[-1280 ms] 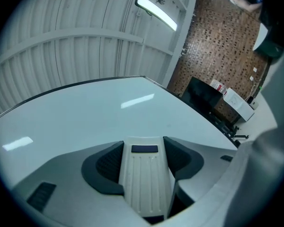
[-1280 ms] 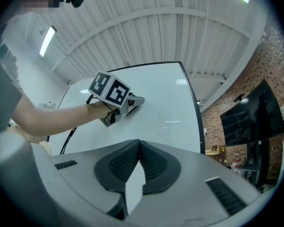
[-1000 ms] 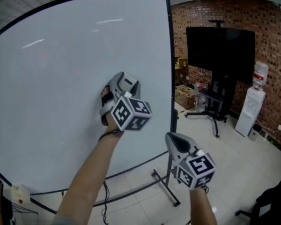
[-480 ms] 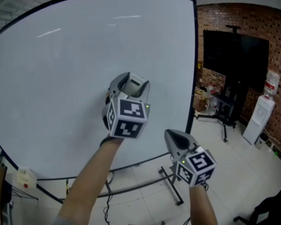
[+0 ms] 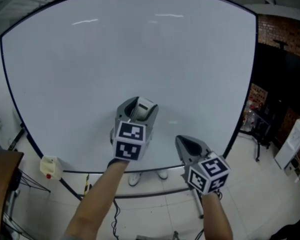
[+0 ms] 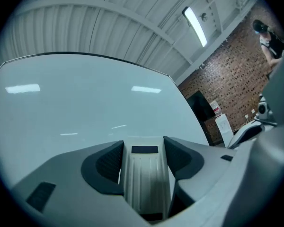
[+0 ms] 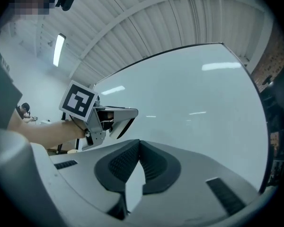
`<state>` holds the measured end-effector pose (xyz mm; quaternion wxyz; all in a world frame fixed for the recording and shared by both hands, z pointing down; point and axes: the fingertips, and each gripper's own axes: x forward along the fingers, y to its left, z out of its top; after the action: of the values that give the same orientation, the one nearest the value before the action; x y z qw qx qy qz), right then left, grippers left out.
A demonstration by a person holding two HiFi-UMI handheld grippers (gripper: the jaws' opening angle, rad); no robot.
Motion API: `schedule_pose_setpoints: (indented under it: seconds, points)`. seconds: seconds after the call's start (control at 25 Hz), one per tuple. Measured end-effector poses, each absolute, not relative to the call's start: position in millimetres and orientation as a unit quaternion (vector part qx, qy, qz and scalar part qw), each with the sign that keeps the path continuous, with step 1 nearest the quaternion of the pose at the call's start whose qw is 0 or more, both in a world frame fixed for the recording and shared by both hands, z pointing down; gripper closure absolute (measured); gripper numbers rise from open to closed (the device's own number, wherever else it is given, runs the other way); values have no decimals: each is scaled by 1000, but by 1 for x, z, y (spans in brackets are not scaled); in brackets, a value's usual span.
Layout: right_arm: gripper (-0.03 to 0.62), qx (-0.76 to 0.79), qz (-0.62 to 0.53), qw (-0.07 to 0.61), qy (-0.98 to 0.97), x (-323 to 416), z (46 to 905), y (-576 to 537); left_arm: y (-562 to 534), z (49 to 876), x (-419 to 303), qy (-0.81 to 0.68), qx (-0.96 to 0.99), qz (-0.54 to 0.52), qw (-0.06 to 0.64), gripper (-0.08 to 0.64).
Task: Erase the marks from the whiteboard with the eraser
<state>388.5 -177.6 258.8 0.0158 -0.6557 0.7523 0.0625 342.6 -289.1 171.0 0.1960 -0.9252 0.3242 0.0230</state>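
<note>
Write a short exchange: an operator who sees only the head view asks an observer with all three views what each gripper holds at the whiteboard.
Operator: I can't see into the left gripper. What is between its jaws?
Observer: The left gripper view shows a white ribbed eraser clamped between the two pads.
Operator: And the right gripper?
Observer: In the right gripper view its jaws meet at the tips with nothing between them.
Operator: Any marks near it?
Observer: That view shows the whiteboard ahead of it bare, with only light reflections.
</note>
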Motion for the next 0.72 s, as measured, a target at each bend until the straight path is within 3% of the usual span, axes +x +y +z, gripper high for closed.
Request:
schedule_pose_setpoints:
  seconds: [0.72]
  points:
    - [588, -570, -1, -13, 822, 90, 318, -299, -409, 332, -10, 448, -889, -56, 74, 295]
